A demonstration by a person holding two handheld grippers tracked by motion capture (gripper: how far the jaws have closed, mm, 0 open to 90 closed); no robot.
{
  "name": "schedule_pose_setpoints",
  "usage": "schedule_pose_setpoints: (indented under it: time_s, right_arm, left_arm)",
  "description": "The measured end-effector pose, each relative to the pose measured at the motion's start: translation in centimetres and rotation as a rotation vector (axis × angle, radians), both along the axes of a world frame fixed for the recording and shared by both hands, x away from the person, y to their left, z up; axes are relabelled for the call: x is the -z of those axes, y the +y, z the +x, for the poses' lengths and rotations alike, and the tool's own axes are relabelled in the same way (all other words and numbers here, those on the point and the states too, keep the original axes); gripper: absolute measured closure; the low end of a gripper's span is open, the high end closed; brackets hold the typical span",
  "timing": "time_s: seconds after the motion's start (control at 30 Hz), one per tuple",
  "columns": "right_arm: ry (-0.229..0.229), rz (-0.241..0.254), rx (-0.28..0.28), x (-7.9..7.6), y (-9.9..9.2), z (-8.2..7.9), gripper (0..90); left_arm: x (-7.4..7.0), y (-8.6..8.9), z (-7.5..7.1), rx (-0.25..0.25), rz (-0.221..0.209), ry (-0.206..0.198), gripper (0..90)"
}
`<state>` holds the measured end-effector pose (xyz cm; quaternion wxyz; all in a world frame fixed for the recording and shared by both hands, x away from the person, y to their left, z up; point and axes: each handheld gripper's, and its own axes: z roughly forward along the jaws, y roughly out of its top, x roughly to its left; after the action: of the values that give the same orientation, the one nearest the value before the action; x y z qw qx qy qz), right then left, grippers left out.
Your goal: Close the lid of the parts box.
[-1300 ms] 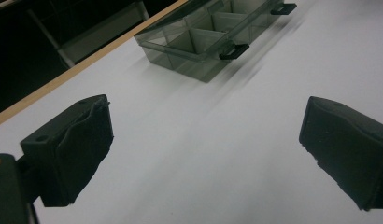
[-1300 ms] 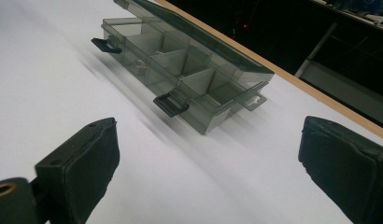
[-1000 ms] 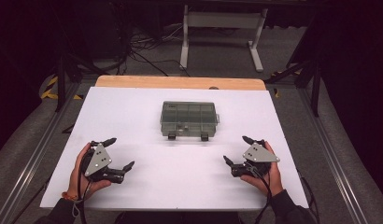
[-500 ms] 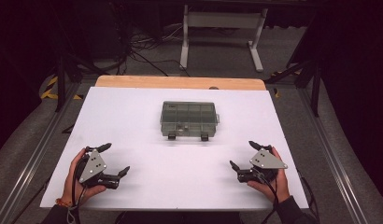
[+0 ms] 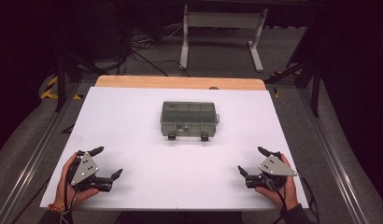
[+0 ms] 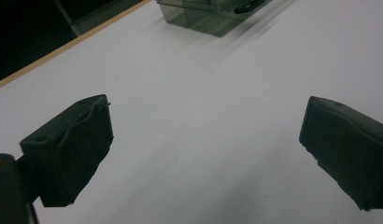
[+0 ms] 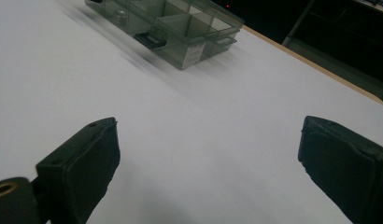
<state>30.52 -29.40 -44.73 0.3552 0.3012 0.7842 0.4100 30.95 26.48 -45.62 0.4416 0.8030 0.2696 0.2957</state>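
Organizer box [image 5: 189, 119] lies in centre of the white table [image 5: 133, 126], a bit toward the far side, seen in the high view. It is well apart from both grippers, which are near the front edge. Left gripper [image 5: 100, 162] is at front-left, held by the left hand [image 5: 70, 184]; right gripper [image 5: 250, 161] is at front-right, held by the right hand [image 5: 278, 189]. Box sits between them but farther away, approx. same distance to each. Both grippers have jaws spread wide, nothing between them, no contact w/ the box.

Box itself: clear smoky-grey plastic, rectangular, flat on the table, lid closed. Dividers inside make several compartments. Two dark latches [image 5: 173, 136] are on the front side, toward the person. One small pale item shows in a front compartment; what it is I cannot tell.

Left gripper view: the left gripper [image 6: 203, 126] has its two black jaws far apart, only bare table between. A corner of the box [image 6: 213, 14] is at the top edge, far ahead and a bit blurred.

Right gripper view: the right gripper [image 7: 208, 140] is also released, jaws wide, empty. The box [image 7: 175, 28] is ahead toward upper left, compartments and one dark latch visible, some motion blur on the near side.
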Motion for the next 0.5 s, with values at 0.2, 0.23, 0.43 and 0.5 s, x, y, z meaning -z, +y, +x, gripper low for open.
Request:
schedule_pose_setpoints:
  time_s: [0.2,0.23,0.43,0.5]
  right_arm:
    - [0.006,-0.006,0.011,0.3,-0.5,-0.7,6.3]
    - [0.006,-0.006,0.013,0.4,-0.6,-0.8,6.3]
    - [0.008,-0.01,0.022,0.6,-0.8,-1.3,6.3]
    - [0.011,-0.015,0.017,0.7,-0.8,-1.5,6.3]
  left_arm:
    - [0.2,0.9,-0.5,-0.015,-0.008,0.015,3.3]
    - [0.2,1.0,-0.5,-0.02,-0.015,0.015,3.3]
    - [0.2,1.5,-0.6,-0.033,-0.028,0.024,3.3]
    - [0.2,1.5,-0.6,-0.028,-0.033,0.026,3.3]
